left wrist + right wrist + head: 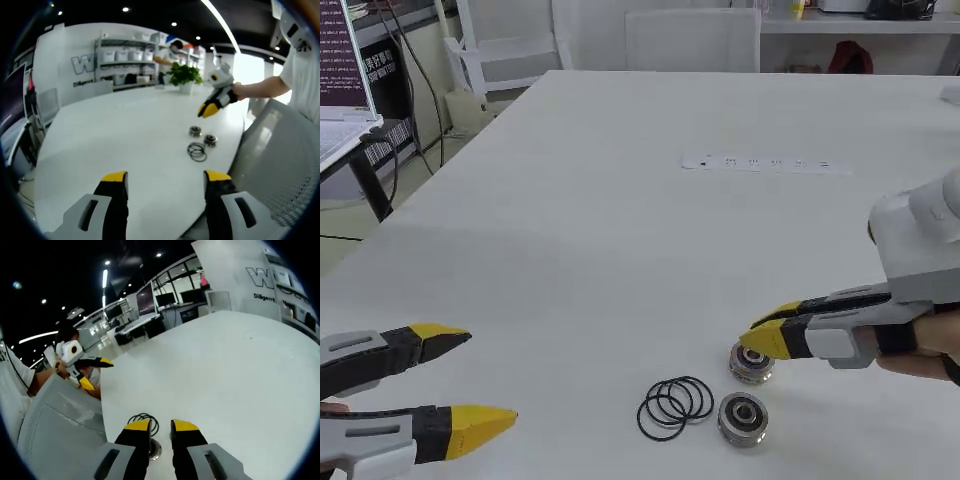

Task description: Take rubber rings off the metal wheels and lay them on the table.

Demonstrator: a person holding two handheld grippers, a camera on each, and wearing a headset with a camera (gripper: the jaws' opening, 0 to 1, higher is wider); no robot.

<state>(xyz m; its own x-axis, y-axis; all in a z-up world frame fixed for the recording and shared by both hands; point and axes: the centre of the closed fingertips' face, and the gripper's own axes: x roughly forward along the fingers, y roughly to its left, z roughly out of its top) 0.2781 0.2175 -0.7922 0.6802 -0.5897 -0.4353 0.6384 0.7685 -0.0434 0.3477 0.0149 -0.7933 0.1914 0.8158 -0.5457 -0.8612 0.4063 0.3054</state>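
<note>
Two metal wheels (752,363) (742,418) lie on the white table (620,220) near its front right. Beside them is a small pile of several black rubber rings (675,405). My right gripper (765,330) hovers just above the farther wheel, its yellow-tipped jaws only a narrow gap apart with nothing seen between them. In the right gripper view the rings (145,420) and a wheel (152,450) show just beyond the right gripper (161,426). My left gripper (475,380) is wide open and empty at the front left, well away from the wheels (195,131) and the rings (197,151).
A white power strip (765,164) lies further back on the table. A laptop (340,80) stands on a stand off the left edge, and a white chair (690,40) is at the far side. A potted plant (184,75) stands at the table's far end.
</note>
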